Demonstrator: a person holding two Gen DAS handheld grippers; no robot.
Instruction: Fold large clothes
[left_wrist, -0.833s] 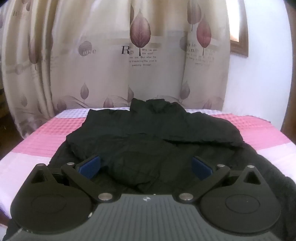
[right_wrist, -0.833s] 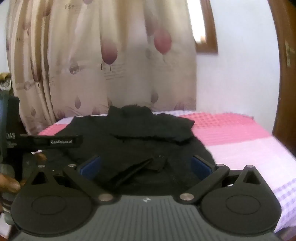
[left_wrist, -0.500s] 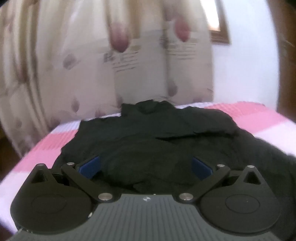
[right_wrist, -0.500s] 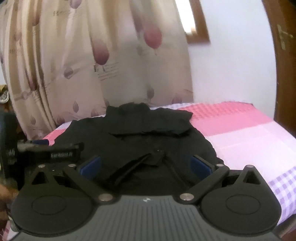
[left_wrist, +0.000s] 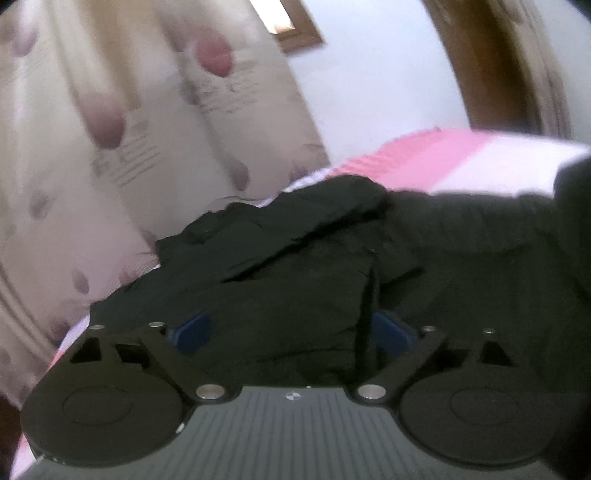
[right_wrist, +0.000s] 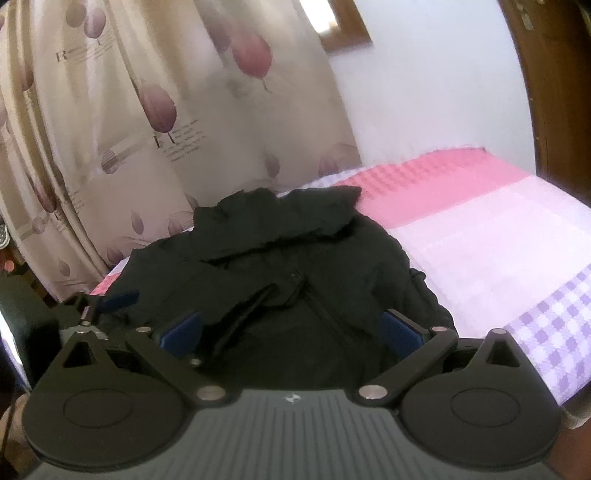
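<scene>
A large black jacket (right_wrist: 295, 266) lies crumpled on a bed with a pink, white and lilac checked cover (right_wrist: 498, 240). Its zipper and front flap face me in the right wrist view. My right gripper (right_wrist: 291, 332) is open and empty, just short of the jacket's near hem. My left gripper (left_wrist: 291, 332) is open and empty over the jacket (left_wrist: 314, 277), with a dark fold hanging close to its right blue pad. The left gripper's blue fingertip (right_wrist: 122, 297) shows at the jacket's left edge in the right wrist view.
A beige curtain with leaf prints (right_wrist: 147, 129) hangs behind the bed. A white wall (right_wrist: 424, 92) and a wooden door frame (right_wrist: 554, 92) stand to the right. A wooden window frame (right_wrist: 347, 33) is at the top. The left wrist view is blurred and tilted.
Both grippers have tilted and swung left, so the bed now slopes in view. The left gripper has moved closer over the jacket. Both stay open.
</scene>
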